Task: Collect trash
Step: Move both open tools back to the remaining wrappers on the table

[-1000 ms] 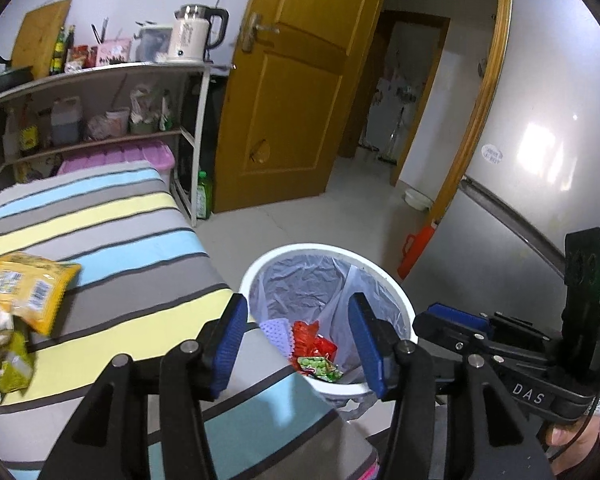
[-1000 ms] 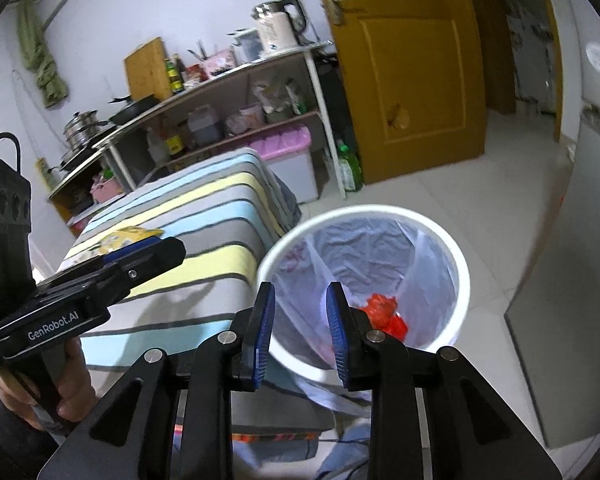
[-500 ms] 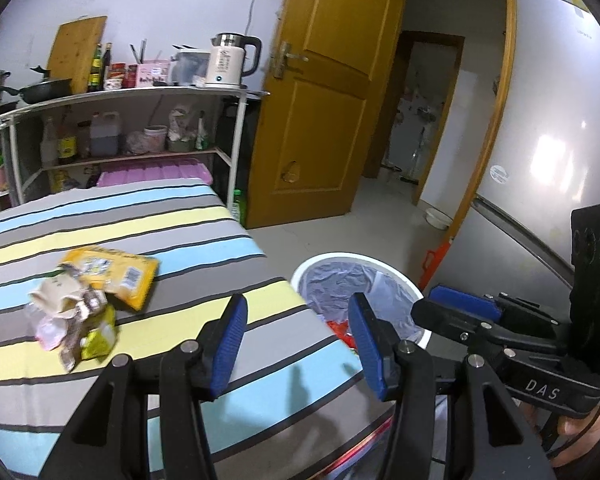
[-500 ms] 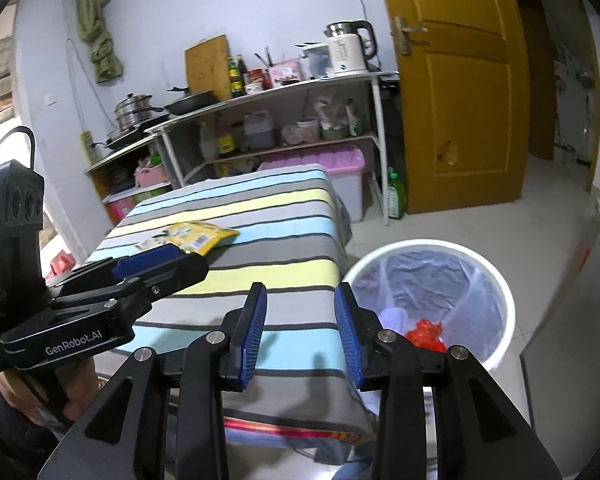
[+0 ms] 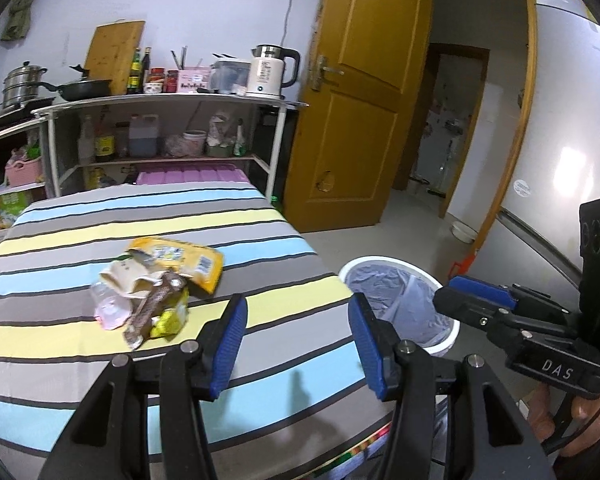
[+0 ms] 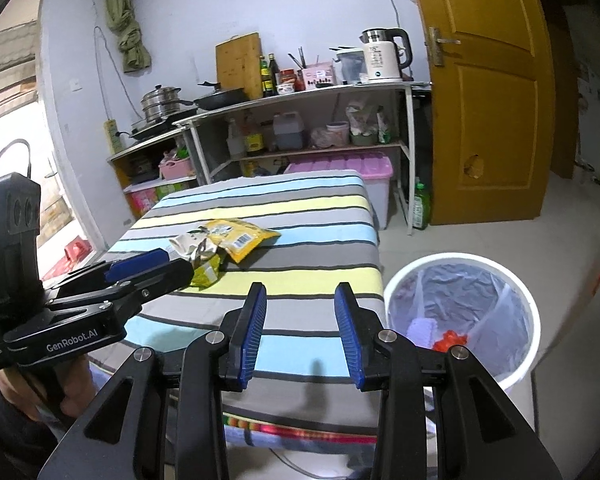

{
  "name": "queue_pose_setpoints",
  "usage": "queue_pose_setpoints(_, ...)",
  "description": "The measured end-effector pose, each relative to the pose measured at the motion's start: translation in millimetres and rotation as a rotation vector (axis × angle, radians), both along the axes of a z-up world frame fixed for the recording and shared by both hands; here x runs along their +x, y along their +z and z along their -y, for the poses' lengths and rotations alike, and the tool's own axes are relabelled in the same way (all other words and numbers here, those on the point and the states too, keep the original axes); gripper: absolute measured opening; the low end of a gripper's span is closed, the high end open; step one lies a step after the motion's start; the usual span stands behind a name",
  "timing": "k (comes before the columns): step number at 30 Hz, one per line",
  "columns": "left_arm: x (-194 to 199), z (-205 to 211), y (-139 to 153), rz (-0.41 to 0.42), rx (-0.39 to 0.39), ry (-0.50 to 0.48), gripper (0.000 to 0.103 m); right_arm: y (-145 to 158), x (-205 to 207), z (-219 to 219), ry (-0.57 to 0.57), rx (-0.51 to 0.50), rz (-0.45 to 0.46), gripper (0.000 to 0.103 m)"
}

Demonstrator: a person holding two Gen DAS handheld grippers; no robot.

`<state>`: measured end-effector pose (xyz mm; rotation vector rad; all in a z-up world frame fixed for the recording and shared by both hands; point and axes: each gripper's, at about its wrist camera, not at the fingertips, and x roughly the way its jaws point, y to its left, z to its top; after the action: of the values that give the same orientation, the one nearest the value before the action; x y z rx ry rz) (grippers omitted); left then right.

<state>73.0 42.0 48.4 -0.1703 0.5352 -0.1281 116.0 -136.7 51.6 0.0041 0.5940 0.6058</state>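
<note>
Both my left gripper [image 5: 296, 340] and right gripper [image 6: 300, 330] hover with jaws open and empty above the striped desk [image 5: 100, 232]; wrappers [image 5: 156, 284] lie far left, bin [image 6: 460, 320] right.

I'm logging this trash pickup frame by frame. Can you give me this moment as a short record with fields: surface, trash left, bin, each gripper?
surface: table with a striped cloth
trash left: pile of wrappers on the cloth, with a yellow bag at its far side
bin: white bin on the floor beside the table, lined with a bag, red and purple scraps inside
left gripper: open, nothing between the jaws, above the cloth
right gripper: open, nothing between the jaws, above the cloth
</note>
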Motion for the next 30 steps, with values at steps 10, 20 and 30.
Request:
queue_pose_setpoints(10, -12, -38, -10, -0.008, 0.009, 0.106, 0.054, -9, 5, -27, 0.061, -0.013, -0.007, 0.039)
queue_pose_setpoints(20, -11, -86, -27, -0.045, 0.003, 0.22, 0.054, -18, 19, -58, 0.116, -0.024, -0.03, 0.044)
queue_pose_setpoints(30, 17, -99, -48, -0.106, 0.001, 0.198, 0.054, -30, 37, -76, 0.14, -0.021, -0.084, 0.044)
